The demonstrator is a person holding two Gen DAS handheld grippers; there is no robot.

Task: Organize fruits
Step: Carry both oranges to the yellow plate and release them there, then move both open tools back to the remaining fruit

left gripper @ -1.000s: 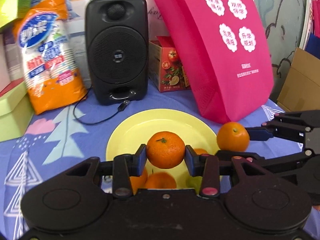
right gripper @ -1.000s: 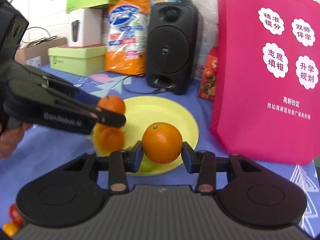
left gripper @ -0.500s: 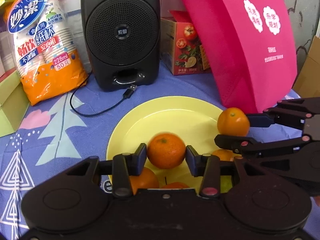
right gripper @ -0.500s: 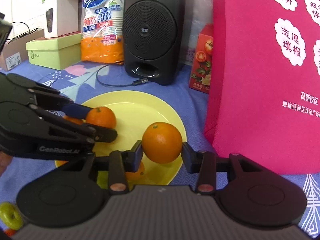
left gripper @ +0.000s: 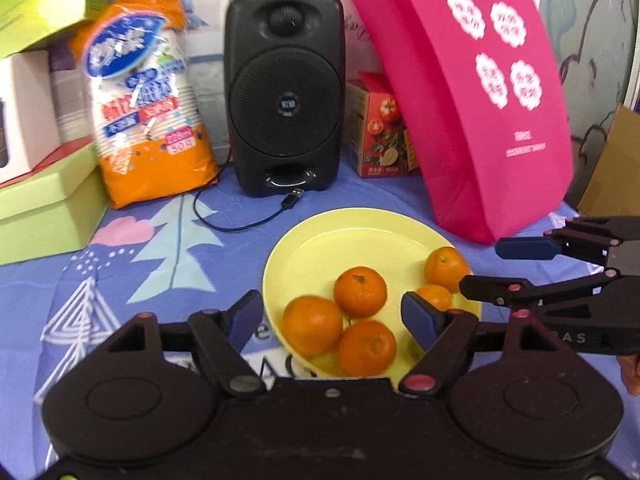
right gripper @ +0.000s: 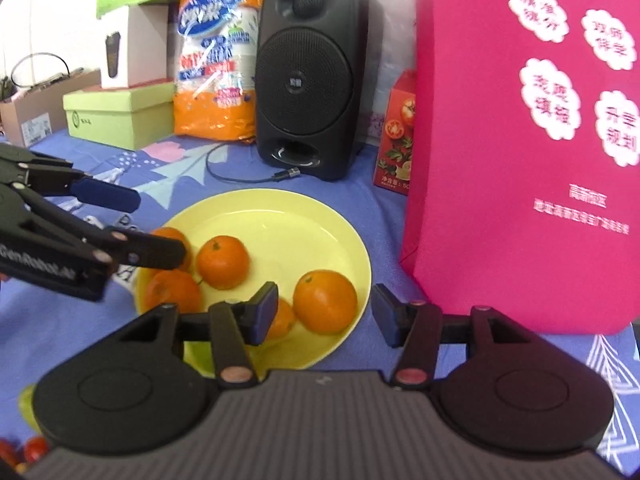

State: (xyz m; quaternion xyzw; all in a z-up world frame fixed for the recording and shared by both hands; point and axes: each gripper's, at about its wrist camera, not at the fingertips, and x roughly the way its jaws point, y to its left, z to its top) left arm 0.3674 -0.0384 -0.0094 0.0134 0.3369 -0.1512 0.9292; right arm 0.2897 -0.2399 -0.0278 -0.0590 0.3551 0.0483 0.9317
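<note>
A yellow plate (left gripper: 352,232) holds several oranges; it also shows in the right wrist view (right gripper: 280,216). My left gripper (left gripper: 334,314) is open and empty, just above the plate's near edge, with an orange (left gripper: 360,291) lying past its fingers. My right gripper (right gripper: 325,314) is open and empty at the plate's right rim, with an orange (right gripper: 325,302) lying on the plate between its fingers. Each gripper shows in the other's view: the right one (left gripper: 504,264) at the right side, the left one (right gripper: 152,224) at the left side.
A black speaker (left gripper: 284,92) with a loose cable, a pink bag (left gripper: 472,92), a red tomato box (left gripper: 380,132), an orange packet (left gripper: 144,100) and green boxes (left gripper: 44,204) stand behind the plate. A green fruit (right gripper: 26,404) and small red fruits (right gripper: 28,450) lie at lower left.
Both grippers opened and let their oranges go onto the plate. Both have drawn back and up from the plate a little.
</note>
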